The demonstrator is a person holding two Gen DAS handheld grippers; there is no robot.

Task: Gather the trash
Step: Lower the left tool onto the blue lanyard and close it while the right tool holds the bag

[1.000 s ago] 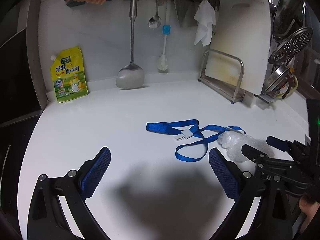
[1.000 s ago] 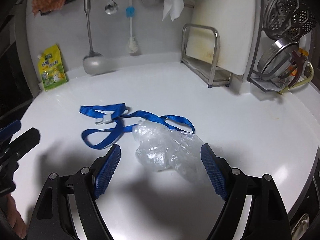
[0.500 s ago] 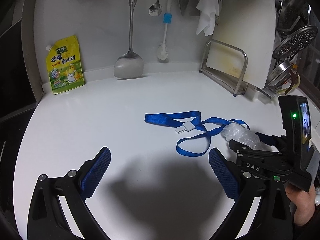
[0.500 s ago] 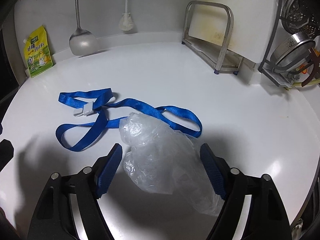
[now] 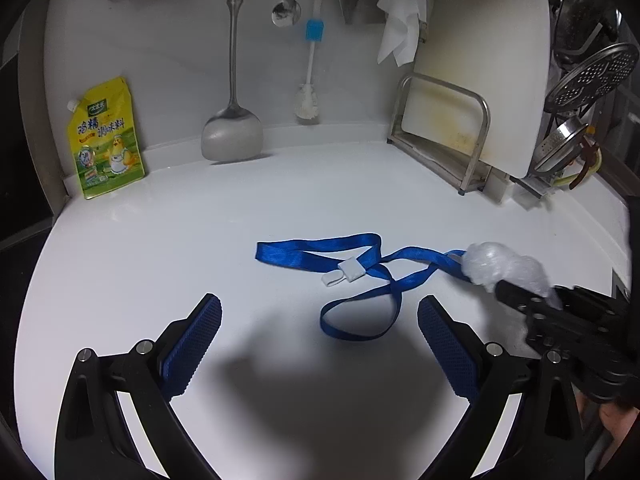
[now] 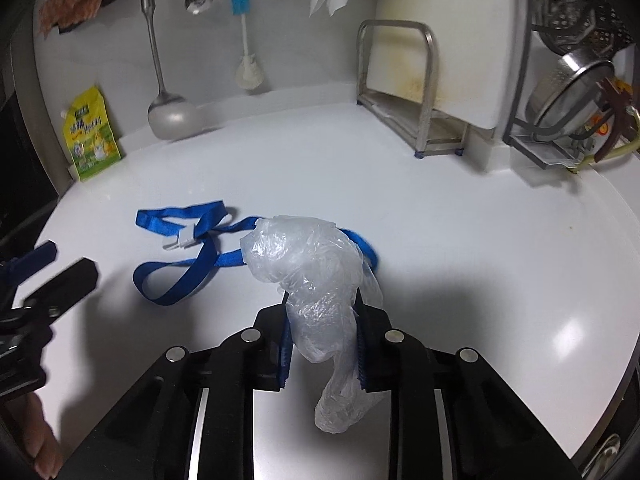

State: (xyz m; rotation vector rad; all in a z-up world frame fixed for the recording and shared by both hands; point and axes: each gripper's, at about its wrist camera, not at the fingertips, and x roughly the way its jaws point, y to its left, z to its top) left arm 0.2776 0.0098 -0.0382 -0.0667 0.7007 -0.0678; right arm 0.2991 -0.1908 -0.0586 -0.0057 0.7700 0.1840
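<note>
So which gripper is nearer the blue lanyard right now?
Left. The left gripper hovers with open jaws just short of the blue lanyard's near loop. The right gripper, jaws closing on the plastic bag, sits off the strap's far end.

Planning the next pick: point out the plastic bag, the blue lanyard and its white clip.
plastic bag (image 6: 308, 256), right wrist view, crumpled upper bulge
blue lanyard (image 5: 352, 330), left wrist view, near loop
white clip (image 5: 350, 270), left wrist view, its body
</note>
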